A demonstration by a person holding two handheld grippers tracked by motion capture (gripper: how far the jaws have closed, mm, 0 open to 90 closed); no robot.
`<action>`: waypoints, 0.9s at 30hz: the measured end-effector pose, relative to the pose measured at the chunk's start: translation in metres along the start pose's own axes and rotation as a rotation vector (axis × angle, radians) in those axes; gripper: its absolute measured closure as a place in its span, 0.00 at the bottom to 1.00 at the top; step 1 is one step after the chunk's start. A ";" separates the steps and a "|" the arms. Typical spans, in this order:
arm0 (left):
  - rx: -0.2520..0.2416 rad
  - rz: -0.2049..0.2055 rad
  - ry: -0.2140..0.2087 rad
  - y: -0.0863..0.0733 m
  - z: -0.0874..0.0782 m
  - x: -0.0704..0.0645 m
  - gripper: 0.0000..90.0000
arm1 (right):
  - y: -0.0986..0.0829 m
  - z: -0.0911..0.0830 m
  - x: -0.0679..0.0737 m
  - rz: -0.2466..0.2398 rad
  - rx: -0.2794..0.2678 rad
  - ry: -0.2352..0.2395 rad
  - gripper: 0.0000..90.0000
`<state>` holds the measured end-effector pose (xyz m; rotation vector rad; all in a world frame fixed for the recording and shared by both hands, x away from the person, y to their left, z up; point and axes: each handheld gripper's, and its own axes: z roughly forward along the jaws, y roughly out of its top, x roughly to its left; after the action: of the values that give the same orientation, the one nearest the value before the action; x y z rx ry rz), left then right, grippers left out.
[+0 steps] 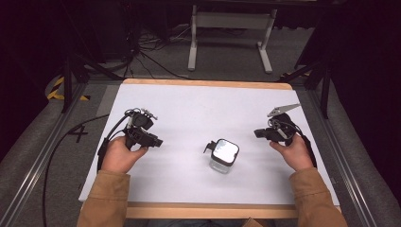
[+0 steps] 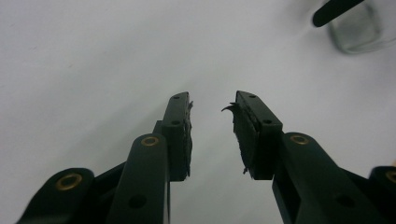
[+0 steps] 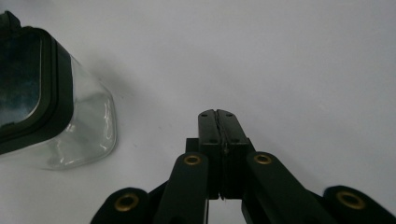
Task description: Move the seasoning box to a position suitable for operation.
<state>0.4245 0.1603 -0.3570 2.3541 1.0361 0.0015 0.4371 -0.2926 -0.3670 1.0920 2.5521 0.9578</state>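
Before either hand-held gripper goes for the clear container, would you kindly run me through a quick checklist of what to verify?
1. Clear container upright on the table, apart from both tools: ok.
2. Its black-rimmed lid seated on top: ok; latched, cannot tell.
3. Left hand-held gripper open and empty: ok.
4. Right hand-held gripper open for a grasp: not ok, jaws are shut.
5. Free path from each tool to the container: ok.

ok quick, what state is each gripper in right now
left gripper: open, holding nothing.
right gripper: closed on nothing, beside the clear square glass jar with black lid.
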 end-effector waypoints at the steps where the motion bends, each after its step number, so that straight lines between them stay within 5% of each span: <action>1: -0.020 0.009 -0.023 0.002 0.000 -0.003 0.74 | -0.001 0.000 0.000 0.000 0.006 0.000 1.00; 4: -0.030 0.028 -0.040 0.006 0.001 -0.011 0.73 | -0.003 0.002 0.001 0.001 0.004 0.005 1.00; 6: -0.025 0.079 -0.060 0.013 0.005 -0.025 0.73 | -0.003 0.003 0.003 -0.013 -0.005 0.009 1.00; 9: 0.008 0.133 -0.059 0.019 0.011 -0.040 0.83 | -0.002 -0.001 0.004 -0.017 -0.023 0.023 1.00; 12: -0.010 0.180 -0.047 0.024 0.012 -0.050 0.92 | -0.004 -0.005 0.004 -0.010 -0.027 0.024 1.00; 20: -0.011 0.206 -0.089 0.035 0.018 -0.062 0.94 | -0.011 -0.003 0.014 -0.012 -0.039 0.053 1.00; 27: -0.016 0.192 -0.095 0.033 0.016 -0.062 0.87 | -0.006 0.016 0.033 -0.078 -0.020 0.132 1.00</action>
<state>0.4073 0.0924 -0.3405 2.4050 0.7598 -0.0287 0.4172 -0.2640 -0.3811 0.9458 2.6612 1.0667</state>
